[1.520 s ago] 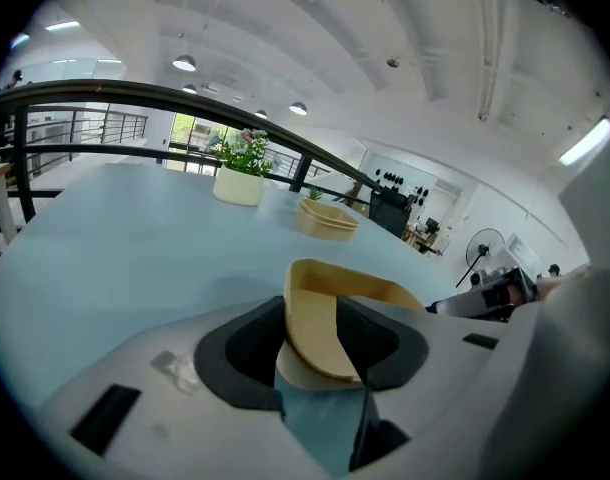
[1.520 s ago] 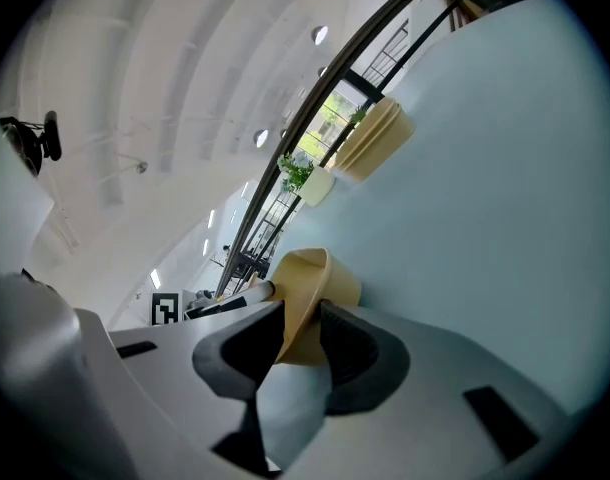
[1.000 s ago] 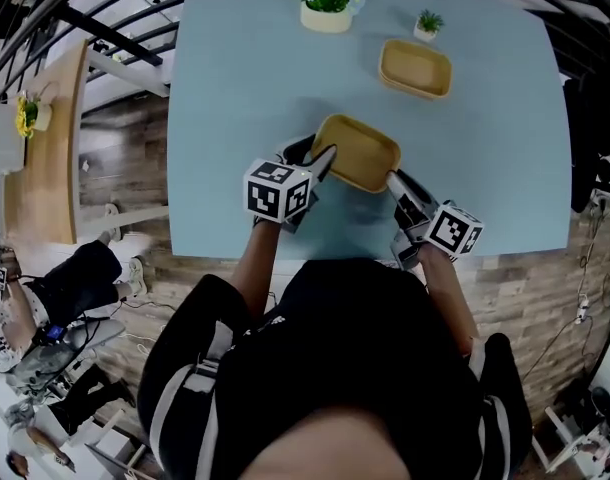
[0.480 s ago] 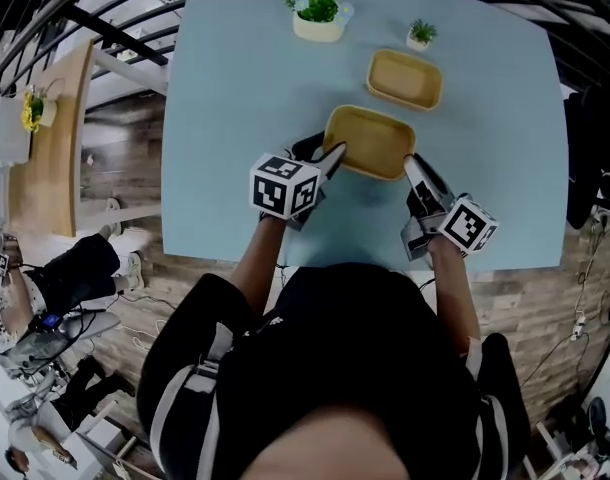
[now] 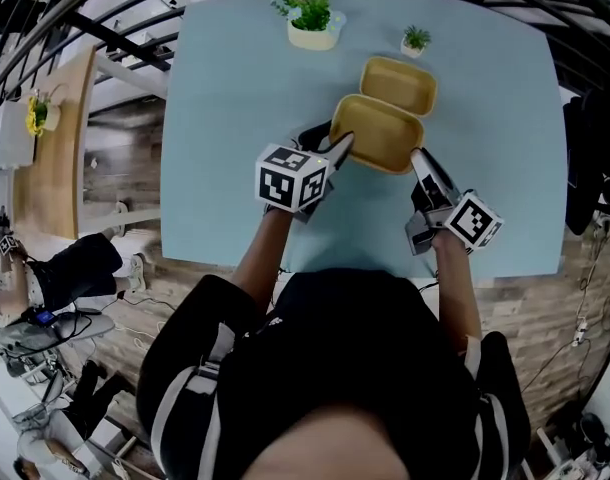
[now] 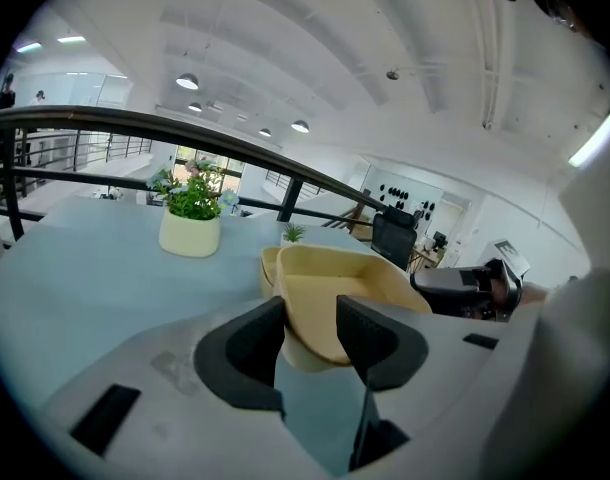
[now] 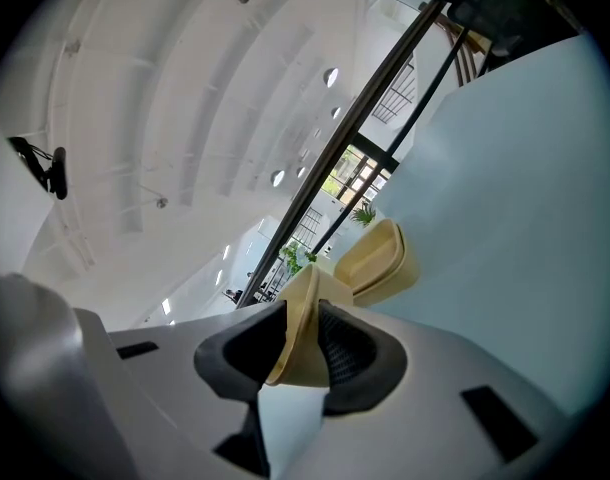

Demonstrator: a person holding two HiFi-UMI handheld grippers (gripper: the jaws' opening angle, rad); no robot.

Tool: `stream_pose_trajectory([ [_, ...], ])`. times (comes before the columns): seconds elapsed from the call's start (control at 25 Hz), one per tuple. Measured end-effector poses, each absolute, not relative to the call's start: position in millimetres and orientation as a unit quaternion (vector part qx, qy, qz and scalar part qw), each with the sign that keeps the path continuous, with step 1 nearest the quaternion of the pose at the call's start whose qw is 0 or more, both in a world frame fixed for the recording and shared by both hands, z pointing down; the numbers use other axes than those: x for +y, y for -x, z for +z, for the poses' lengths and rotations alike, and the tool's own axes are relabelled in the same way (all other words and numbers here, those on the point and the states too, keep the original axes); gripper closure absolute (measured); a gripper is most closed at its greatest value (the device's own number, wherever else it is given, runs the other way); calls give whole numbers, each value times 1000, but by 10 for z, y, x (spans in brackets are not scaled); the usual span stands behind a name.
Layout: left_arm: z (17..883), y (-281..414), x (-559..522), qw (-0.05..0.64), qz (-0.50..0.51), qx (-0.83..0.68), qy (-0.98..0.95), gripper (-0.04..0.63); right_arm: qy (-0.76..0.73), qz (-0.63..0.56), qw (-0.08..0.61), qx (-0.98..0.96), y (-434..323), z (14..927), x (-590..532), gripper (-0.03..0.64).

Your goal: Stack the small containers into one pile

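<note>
The person wears a black top with white stripes running down the sleeves. The left gripper and the right gripper are both pale grey with smooth, rounded shells. Each carries a white cube printed with black square markers. Dark pads line the jaws, and the right gripper's are ribbed.

Pale blue table, wood-plank floor beside it, black railing at left; white arched ceiling, round lamps
</note>
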State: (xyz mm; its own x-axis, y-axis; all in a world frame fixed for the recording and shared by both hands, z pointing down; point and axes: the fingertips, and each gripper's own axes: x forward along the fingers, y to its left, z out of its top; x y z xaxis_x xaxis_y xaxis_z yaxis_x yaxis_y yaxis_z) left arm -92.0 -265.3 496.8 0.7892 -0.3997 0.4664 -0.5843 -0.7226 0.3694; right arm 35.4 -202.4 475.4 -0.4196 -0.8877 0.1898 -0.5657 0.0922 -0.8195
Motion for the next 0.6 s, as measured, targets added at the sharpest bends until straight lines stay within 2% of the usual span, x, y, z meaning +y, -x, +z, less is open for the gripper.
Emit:
stream_pose_trajectory([
  [0.6,4839,547,-3016,252,164,-272,-914,436,521,-420,198,716,-742,4630,-2398,524],
])
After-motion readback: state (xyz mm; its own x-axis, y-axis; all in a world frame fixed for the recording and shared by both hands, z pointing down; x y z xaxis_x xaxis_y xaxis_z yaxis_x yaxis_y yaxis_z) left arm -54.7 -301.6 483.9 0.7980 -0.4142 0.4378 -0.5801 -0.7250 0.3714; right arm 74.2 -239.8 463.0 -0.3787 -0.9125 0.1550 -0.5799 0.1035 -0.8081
